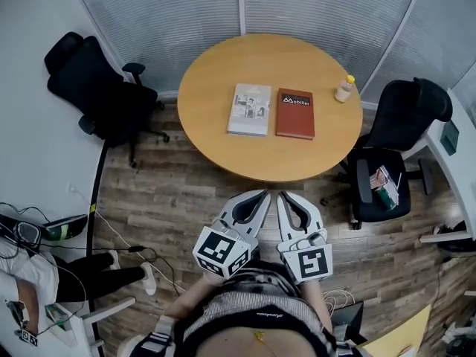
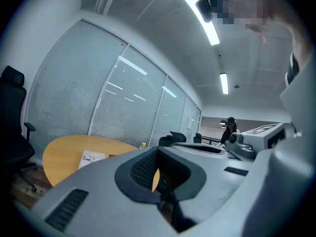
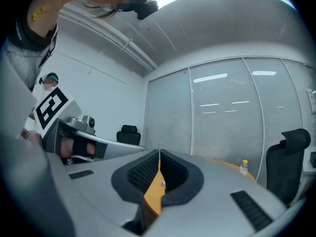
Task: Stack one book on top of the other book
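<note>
Round table, seen from above. Left gripper and right gripper hover side by side short of its near edge, jaws closed, empty. White book and red book lie side by side mid-table, unstacked; bottle by the right rim.

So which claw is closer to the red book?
Right. The right claw hangs short of the table, in line with the red book; the left claw sits beside it, further left.

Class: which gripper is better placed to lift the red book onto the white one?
Probably the right gripper: the red book lies on its side, right of the white book. The left gripper faces the white one. Both are shut, short of the table.
</note>
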